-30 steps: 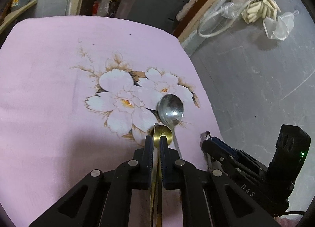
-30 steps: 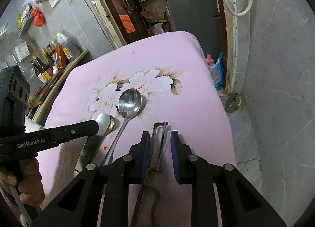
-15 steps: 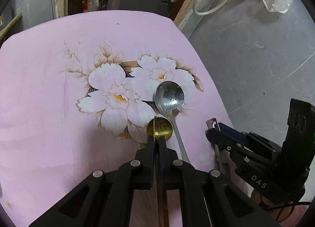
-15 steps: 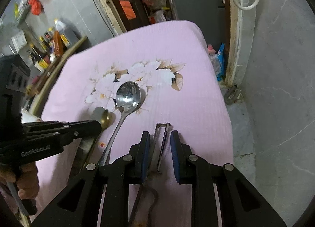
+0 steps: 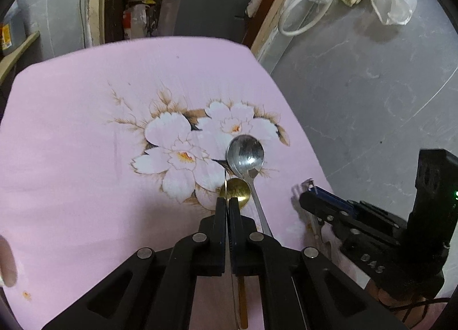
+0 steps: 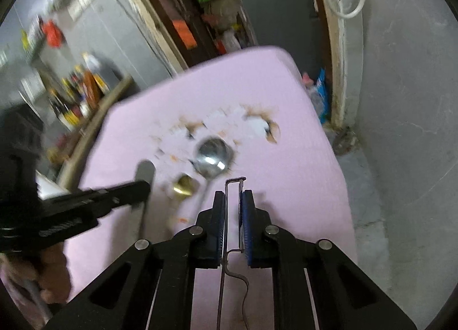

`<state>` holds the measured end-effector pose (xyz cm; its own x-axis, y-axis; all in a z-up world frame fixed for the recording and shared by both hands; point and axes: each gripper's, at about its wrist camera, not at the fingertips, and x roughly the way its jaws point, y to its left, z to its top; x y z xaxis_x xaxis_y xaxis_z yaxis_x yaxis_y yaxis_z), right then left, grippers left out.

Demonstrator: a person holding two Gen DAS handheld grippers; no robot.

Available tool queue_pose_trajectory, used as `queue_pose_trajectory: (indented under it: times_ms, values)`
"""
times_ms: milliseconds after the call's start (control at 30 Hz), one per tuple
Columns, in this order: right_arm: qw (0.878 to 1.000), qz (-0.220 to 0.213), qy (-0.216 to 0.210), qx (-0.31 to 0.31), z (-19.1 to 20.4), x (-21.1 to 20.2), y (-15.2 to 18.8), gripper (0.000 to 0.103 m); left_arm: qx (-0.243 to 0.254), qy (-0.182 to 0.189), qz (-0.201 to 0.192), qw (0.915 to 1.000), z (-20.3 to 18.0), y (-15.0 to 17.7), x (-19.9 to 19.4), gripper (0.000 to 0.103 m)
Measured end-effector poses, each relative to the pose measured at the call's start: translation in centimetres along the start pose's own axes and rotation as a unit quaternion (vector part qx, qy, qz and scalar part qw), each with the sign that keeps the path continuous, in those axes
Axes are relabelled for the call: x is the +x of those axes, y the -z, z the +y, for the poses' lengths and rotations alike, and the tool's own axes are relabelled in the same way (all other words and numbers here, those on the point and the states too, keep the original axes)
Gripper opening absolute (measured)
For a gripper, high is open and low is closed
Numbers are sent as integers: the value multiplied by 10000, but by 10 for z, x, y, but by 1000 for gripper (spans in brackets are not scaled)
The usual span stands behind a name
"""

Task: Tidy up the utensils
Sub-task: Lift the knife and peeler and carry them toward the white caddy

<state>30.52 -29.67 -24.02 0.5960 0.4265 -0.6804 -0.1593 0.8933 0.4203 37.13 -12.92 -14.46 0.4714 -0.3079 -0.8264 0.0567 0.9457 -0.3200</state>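
Utensils are lying side by side on the pink flowered cloth (image 5: 71,135) — steel spoon (image 5: 245,155) largest, gold spoon (image 5: 236,191) left of it, handles running back toward both grippers. Left gripper (image 5: 227,204) is pinching a thin flat blade (image 6: 144,171) edge-on; only the right view is showing its breadth. Right gripper (image 6: 232,197) is clamping a wire peeler (image 6: 233,184) — nearest the cloth's right edge.
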Motion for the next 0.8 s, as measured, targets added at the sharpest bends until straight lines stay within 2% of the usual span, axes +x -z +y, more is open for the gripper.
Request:
queue_pose_trajectory:
  times_ms: [200,467,667,800]
  values:
    - [9971,-734,-205,26,18,-40,7,11,-189,98,-491,9986,18,7,-40,2]
    - [9905,-1331,-343,-105,55,-76,6,11,-491,96,-1422,9886,49,22,-101,2]
    - [9813,-1765,-737,-226,109,-90,-3,11,-516,-61,-2078,9768,74,25,-156,2]
    - [9690,-2127,-1161,-481,161,-93,-13,11,-490,-190,-2393,9695,98,25,-197,2]
